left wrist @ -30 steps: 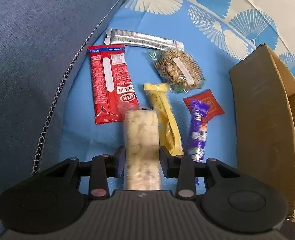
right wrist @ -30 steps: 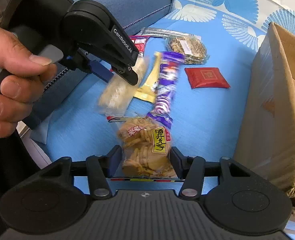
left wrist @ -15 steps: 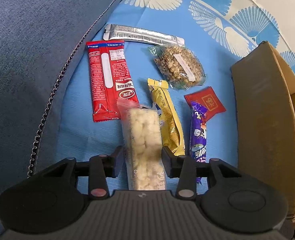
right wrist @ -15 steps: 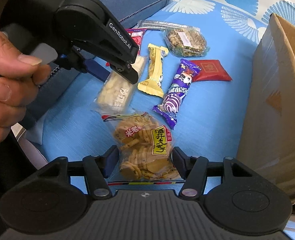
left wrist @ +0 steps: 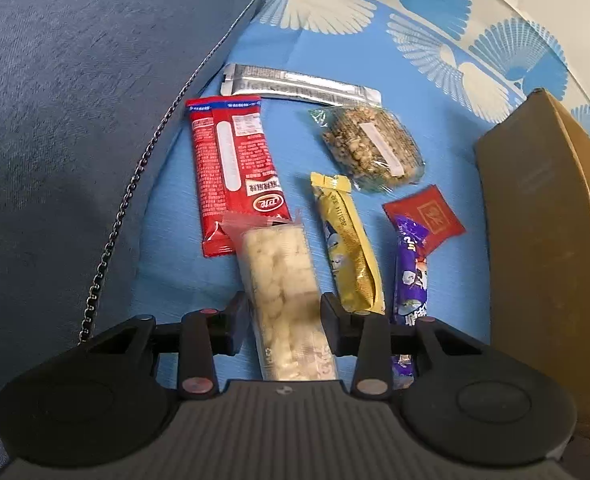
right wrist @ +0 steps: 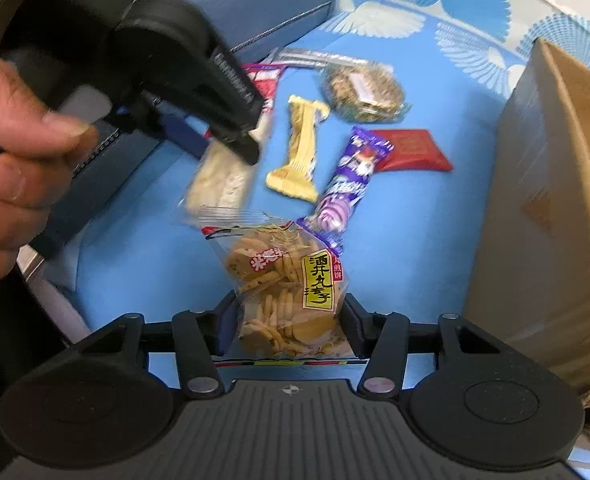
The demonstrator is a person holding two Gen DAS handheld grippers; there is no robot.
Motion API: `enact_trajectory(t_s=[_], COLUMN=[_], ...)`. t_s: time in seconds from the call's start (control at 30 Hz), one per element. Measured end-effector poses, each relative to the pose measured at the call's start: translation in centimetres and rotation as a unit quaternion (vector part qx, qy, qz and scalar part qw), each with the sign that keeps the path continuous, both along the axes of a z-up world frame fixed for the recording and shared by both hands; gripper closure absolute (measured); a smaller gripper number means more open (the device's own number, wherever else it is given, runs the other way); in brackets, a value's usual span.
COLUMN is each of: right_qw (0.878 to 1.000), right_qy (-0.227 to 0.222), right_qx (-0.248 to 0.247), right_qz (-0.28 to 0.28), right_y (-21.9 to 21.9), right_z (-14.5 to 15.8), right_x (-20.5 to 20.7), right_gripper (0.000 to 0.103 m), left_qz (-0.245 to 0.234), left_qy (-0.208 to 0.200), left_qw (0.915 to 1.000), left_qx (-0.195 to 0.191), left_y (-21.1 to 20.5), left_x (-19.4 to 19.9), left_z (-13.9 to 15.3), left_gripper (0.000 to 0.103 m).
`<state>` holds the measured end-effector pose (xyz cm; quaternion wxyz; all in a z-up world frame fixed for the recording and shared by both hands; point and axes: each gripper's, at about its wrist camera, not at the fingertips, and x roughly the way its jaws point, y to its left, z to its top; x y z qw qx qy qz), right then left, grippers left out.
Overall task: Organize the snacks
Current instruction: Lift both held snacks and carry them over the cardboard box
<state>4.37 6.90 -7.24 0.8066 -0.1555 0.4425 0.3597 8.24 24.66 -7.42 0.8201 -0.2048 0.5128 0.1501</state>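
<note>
A bright blue sheet (left wrist: 447,196) printed with pale fan shapes covers the flat surface, a grey-blue fabric cushion (left wrist: 75,100) edged by a metal chain (left wrist: 135,184) lies along its left side, evenly lit.

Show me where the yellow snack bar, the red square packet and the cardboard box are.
yellow snack bar (left wrist: 349,246), left wrist view, middle of wrapper
red square packet (left wrist: 429,214), left wrist view, printed face
cardboard box (right wrist: 535,200), right wrist view, outer wall

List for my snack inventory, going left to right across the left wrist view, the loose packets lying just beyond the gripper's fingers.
red packet → clear puffed-snack packet → yellow bar → purple candy wrapper → cardboard box.
</note>
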Motion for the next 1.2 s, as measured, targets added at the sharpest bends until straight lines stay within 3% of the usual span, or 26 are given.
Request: enact_trajectory(t_s=[0.13,0.27,0.37,0.4,0.47,0.8,1.0,1.2], right_qw=[1.0,1.0,1.0,1.0,1.0,0.999,0.994,0.981], right_qy=[0.011,0.004,0.006,0.005,0.005,-0.036,-0.098,-0.164], right_qx=[-0.009,-0.017,-0.015,-0.015,-0.014,0.02,0.052,0.095], right_qz=[-0.005,0.005,0.003,0.003,0.002,-0.013,-0.024,-0.03], right_y=[0.0,0.4,0.5,0.5,0.5,-0.6,-1.8,-3.6], right_z=[-0.5,-0.7,-0.7,-0.7,-0.7,1.6,3.9,6.2], right_x=[0.4,0.0,0.1,0.1,0.1,-0.4,-1.1,-2.0], right_gripper=[0.047,0.046,0.046,0.046,0.047,0.049,0.049,0.049], left_qz=[-0.006,-0.024,-0.035,-0.033,-0.025,-0.002,0.008,0.012], left_qy=[0.01,0.032,0.037,0.037,0.031,-0.075,-0.126,-0.177], left_qw=[0.9999,0.9992,0.998,0.998,0.9988,0.9971,0.9918,0.9842], left_qx=[0.012,0.01,0.037,0.04,0.029,-0.008,-0.015,0.005], left_y=[-0.4,-1.0,-1.6,-1.5,-1.1,-0.9,-1.0,-1.5], left_x=[0.2,0.5,0.6,0.5,0.4,-0.5,-1.0,-1.7], left_z=[-0.2,-1.0,-1.1,-1.1,-1.0,2.6,4.2,6.0], left_gripper=[0.045,0.044,0.053,0.061,0.062,0.063,0.063,0.063])
